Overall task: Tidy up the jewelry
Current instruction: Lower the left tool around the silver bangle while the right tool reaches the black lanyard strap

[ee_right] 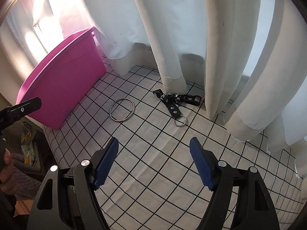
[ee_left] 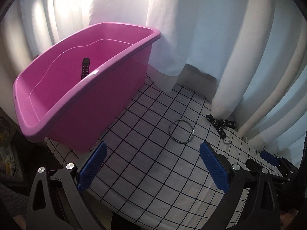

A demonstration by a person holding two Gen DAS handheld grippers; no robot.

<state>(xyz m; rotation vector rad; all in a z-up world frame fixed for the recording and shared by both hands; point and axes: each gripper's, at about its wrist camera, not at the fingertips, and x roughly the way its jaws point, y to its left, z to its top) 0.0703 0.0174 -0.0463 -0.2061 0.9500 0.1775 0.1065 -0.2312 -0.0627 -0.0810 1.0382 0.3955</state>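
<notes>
Two grippers are in our hands, and both stand with jaws spread wide and nothing between the blue pads: our left gripper (ee_left: 152, 164) hovers over the checked cloth (ee_left: 153, 172) close beside the pink tub (ee_left: 96, 95), and our right gripper (ee_right: 153, 163) hangs over the same cloth further toward the curtain (ee_right: 191, 28). We see a thin metal bangle (ee_right: 121, 110) lying flat on the cloth, apart from the tub and ahead of both grippers. Near it, to the right and just at the curtain's hem, lies a black lanyard strap (ee_right: 176, 100) with white print, ending in a small metal key ring (ee_right: 180, 121). Inside the tub a black perforated strap (ee_left: 85, 68) leans up against the near wall; its lower end is hidden behind the rim. White curtain folds hang behind everything, touching the cloth.
</notes>
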